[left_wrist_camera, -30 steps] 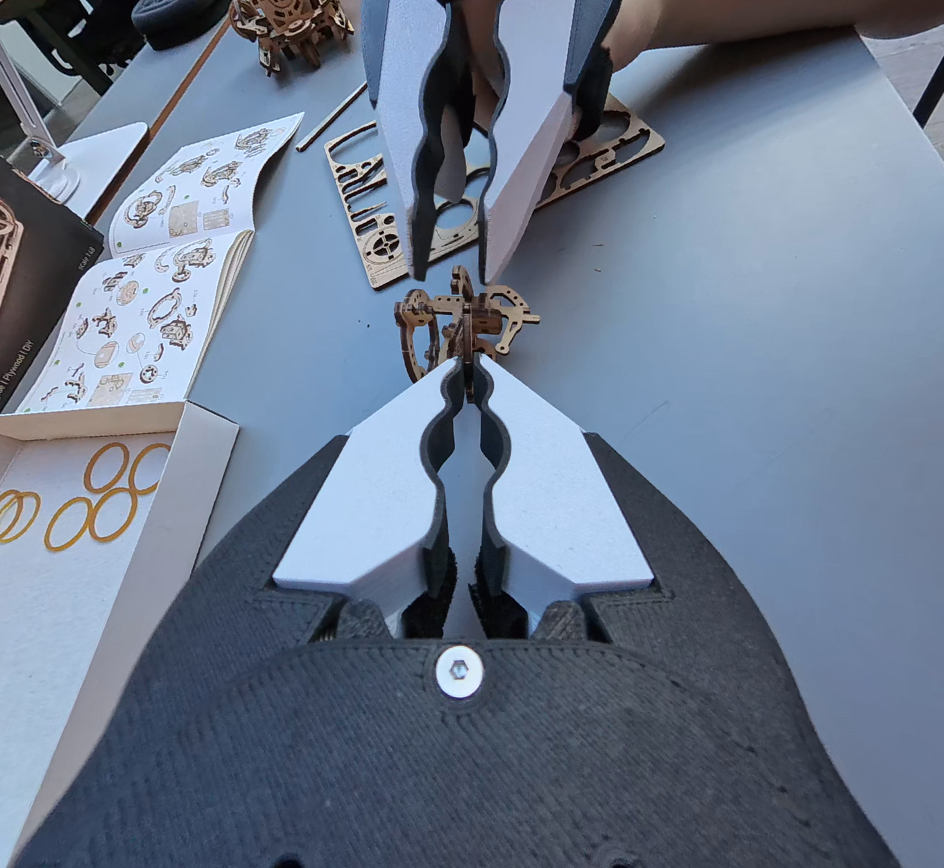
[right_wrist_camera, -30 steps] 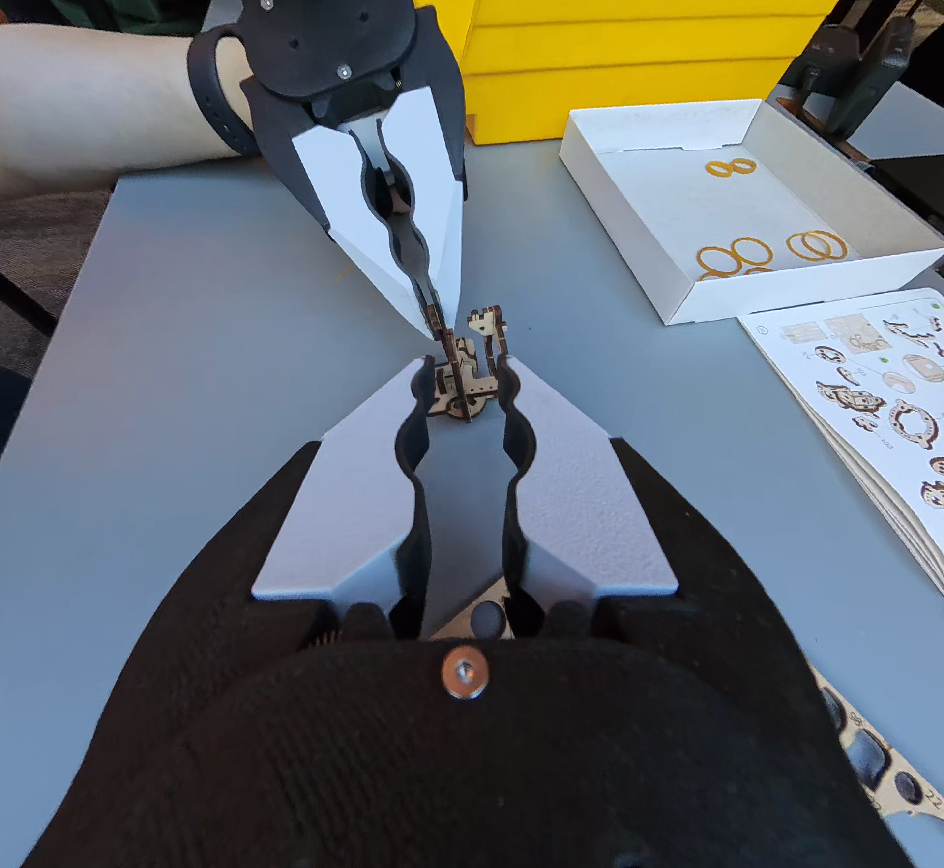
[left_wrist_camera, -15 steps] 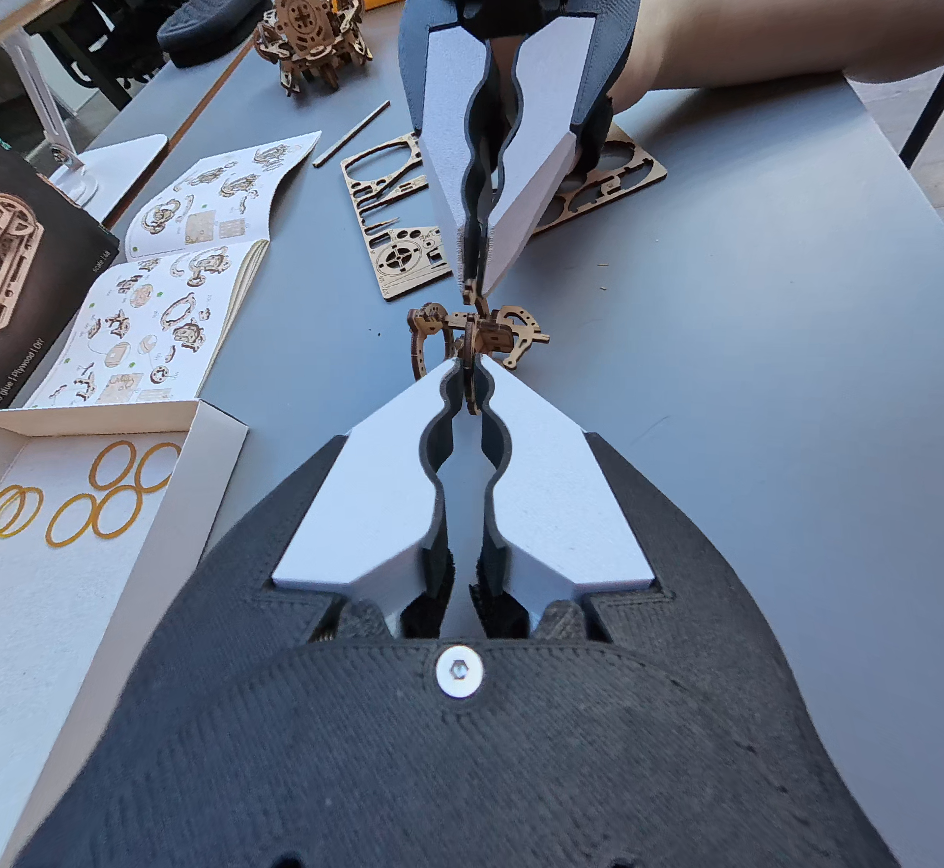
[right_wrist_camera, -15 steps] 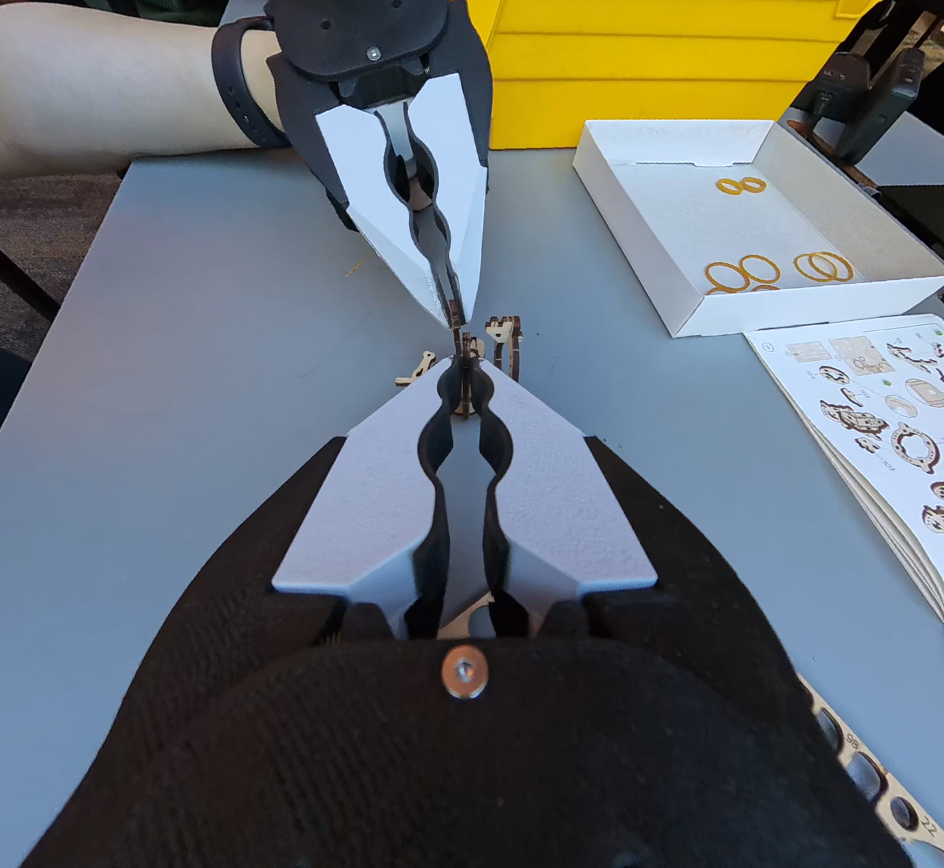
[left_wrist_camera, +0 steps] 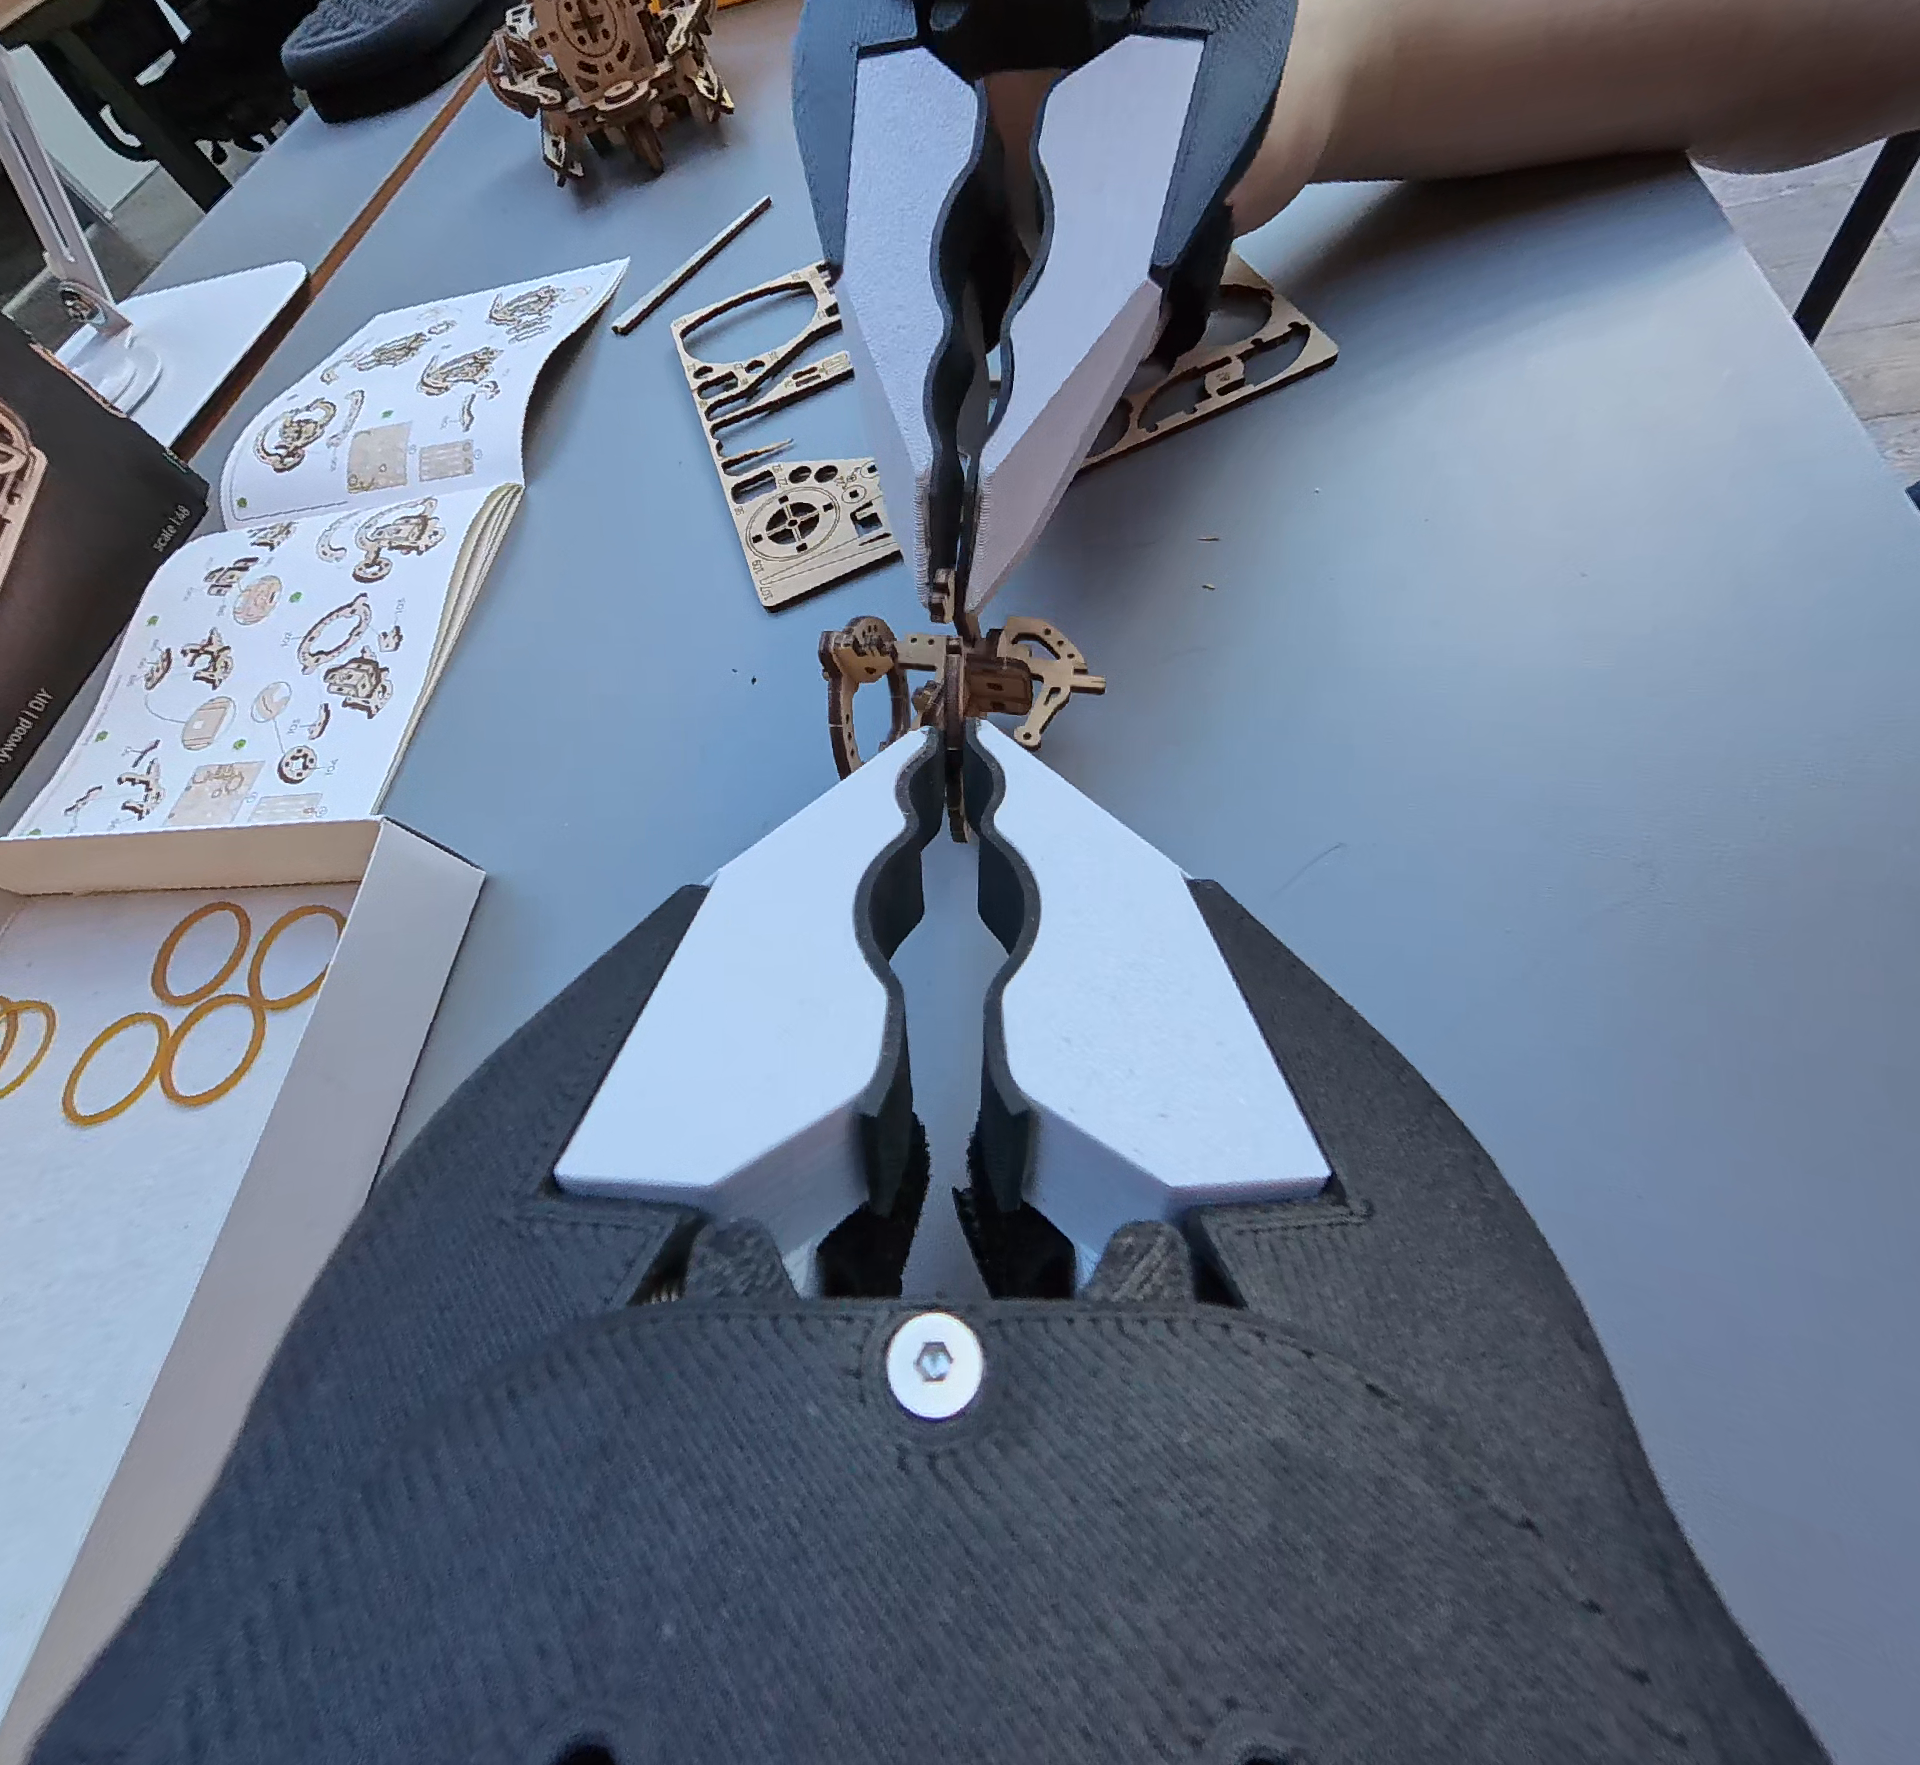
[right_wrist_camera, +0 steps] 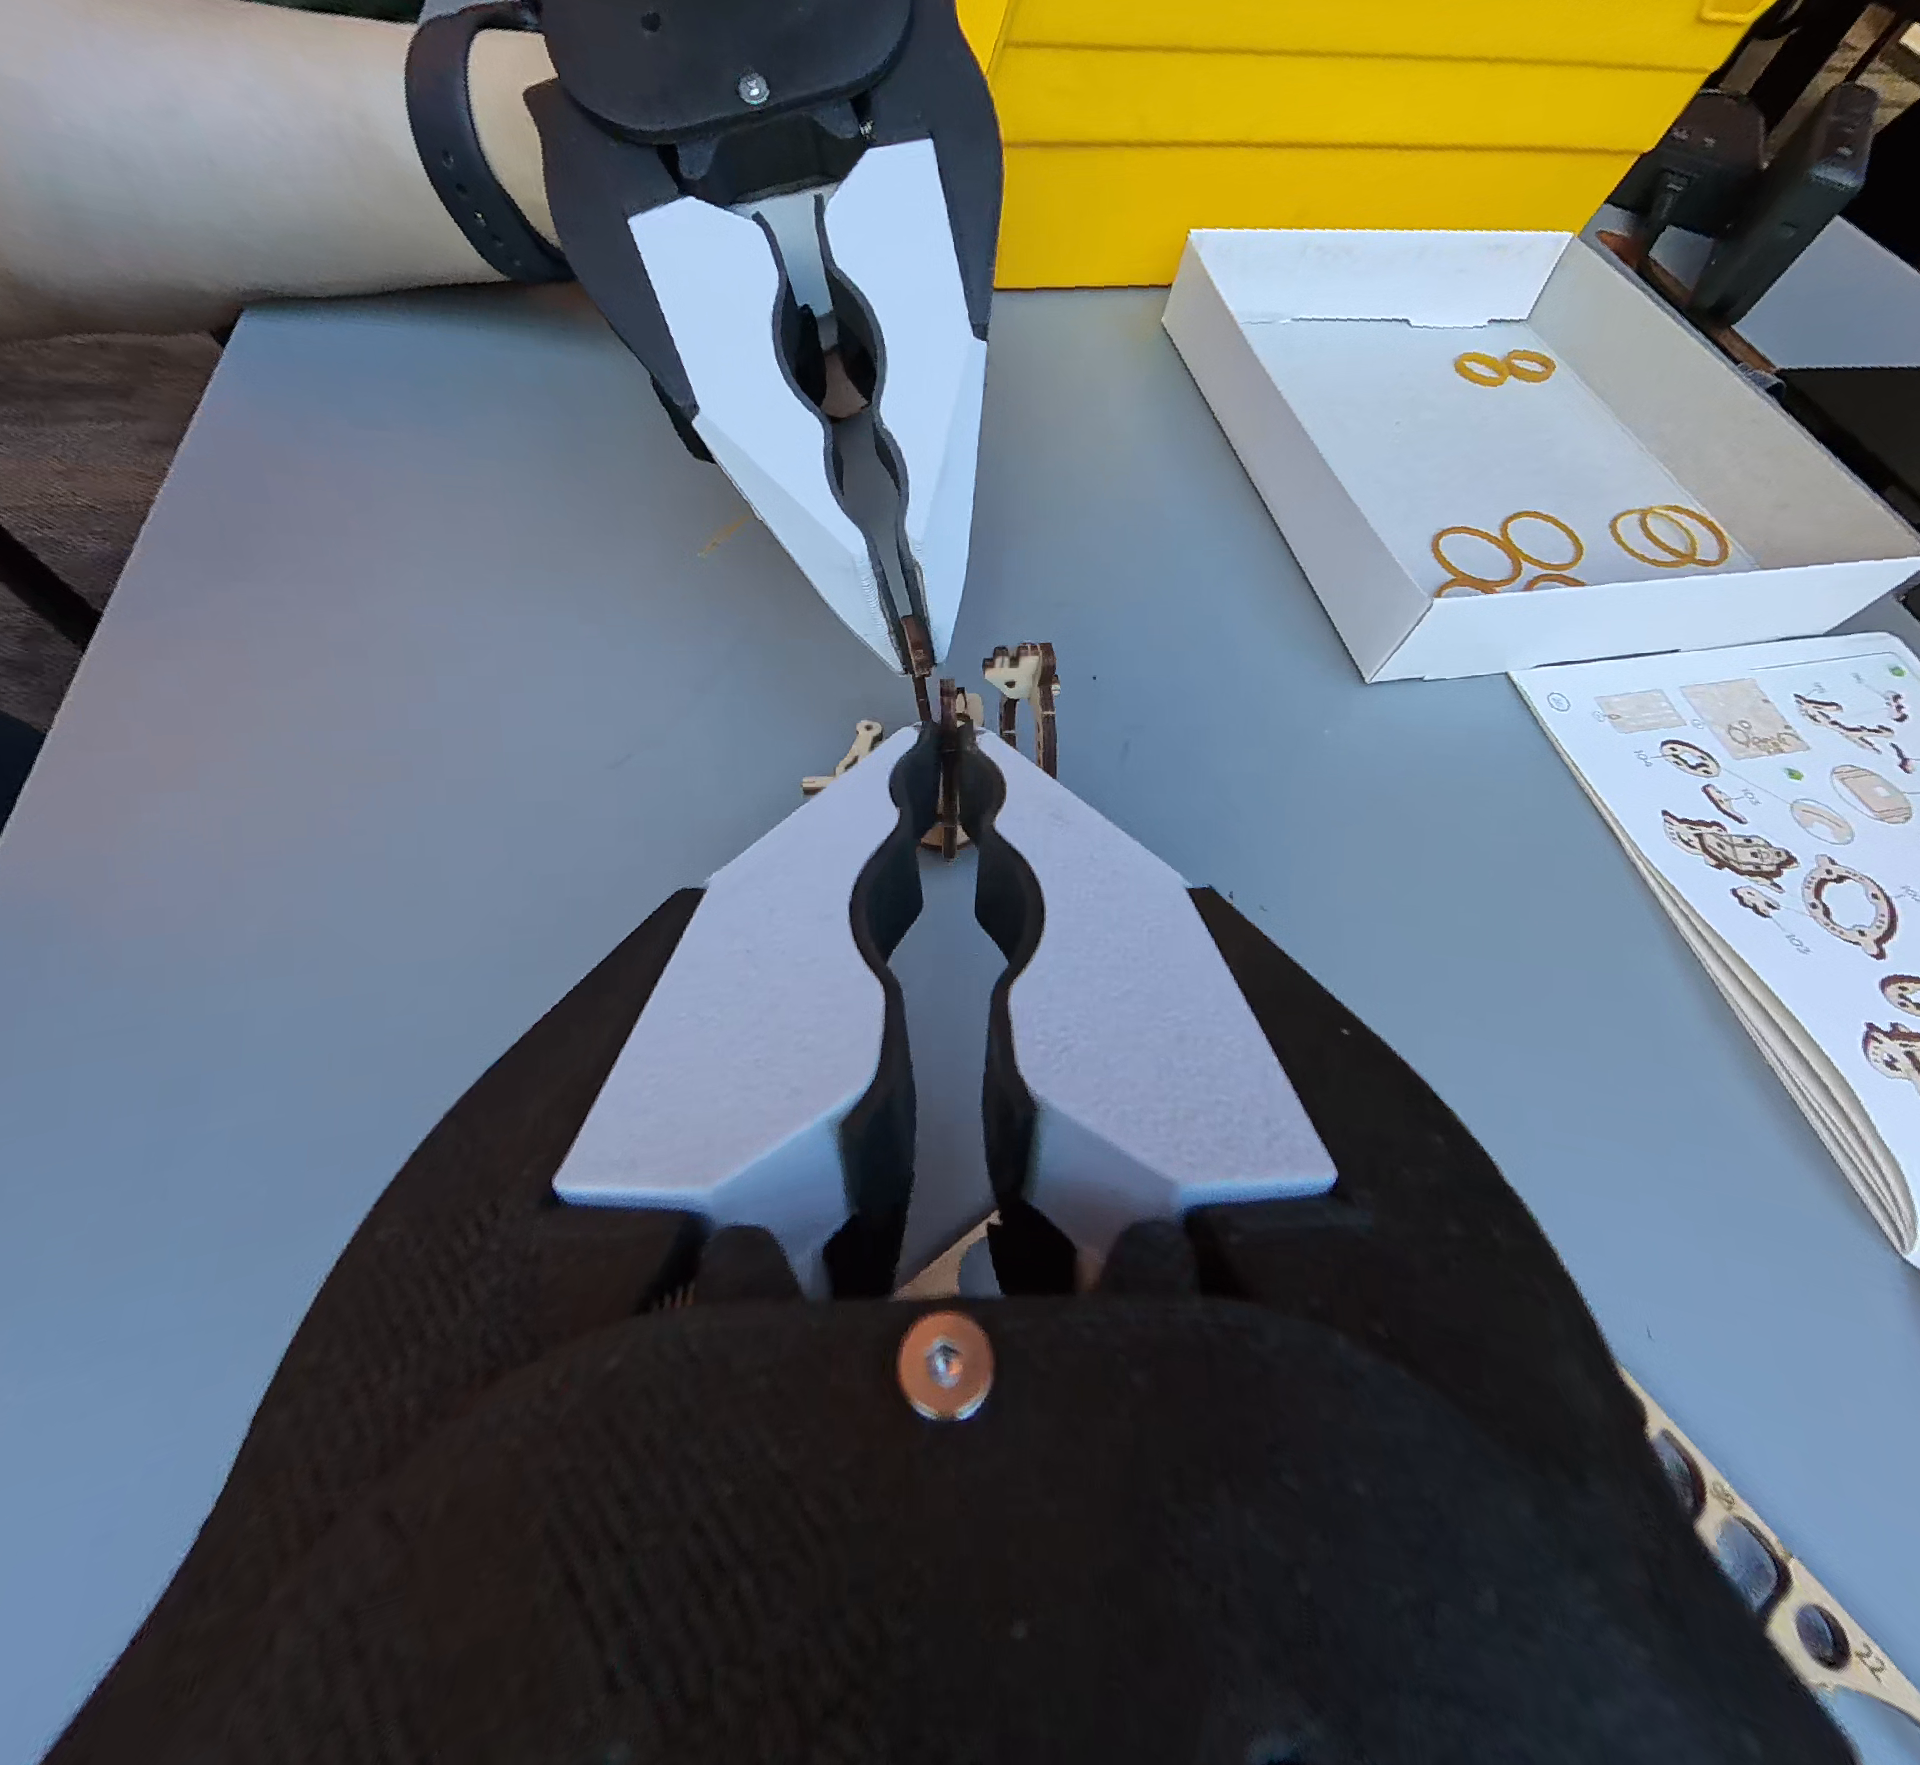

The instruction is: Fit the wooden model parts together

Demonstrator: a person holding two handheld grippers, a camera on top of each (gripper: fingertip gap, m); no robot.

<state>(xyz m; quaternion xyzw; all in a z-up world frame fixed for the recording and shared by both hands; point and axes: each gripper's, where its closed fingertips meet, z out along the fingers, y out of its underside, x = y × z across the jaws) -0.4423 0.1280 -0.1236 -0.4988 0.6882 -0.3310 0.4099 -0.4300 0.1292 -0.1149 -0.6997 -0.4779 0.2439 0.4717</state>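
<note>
1. At the centre of the grey table (left_wrist_camera: 1455, 780) sits the small wooden model (left_wrist_camera: 961, 681), a half-built cluster of laser-cut plywood pieces with curved arms sticking out to either side.
2. Our left gripper (left_wrist_camera: 948, 770) has its fingers pressed nearly together, pinching a thin upright plate of the model from the near side.
3. Our right gripper (right_wrist_camera: 943, 754) faces it from the opposite side, fingers likewise closed. In the left wrist view they pinch a tiny wooden part (left_wrist_camera: 943, 591) held just above the model; in its own view the same fingers seem to close around the model's upright plate.
4. To do this step well, we judge that the left gripper should hold the model steady while the right lowers the small part straight into its slot, keeping it aligned with the plate, pressing gently so the thin wood does not snap.
5. Further out lie two punched-out plywood sheets (left_wrist_camera: 790, 458), a thin wooden stick (left_wrist_camera: 691, 264), an open instruction booklet (left_wrist_camera: 312, 572), a white box (right_wrist_camera: 1351, 489) holding yellow rubber bands (right_wrist_camera: 1527, 546), a finished wooden model (left_wrist_camera: 597, 48) at the far end, and yellow bins (right_wrist_camera: 1351, 53).
6. Hard to make out: the slot itself is hidden behind the fingertips, so we cannot tell whether the small part already touches it. A loose wooden piece (right_wrist_camera: 844, 751) lies half hidden beside the right gripper.
</note>
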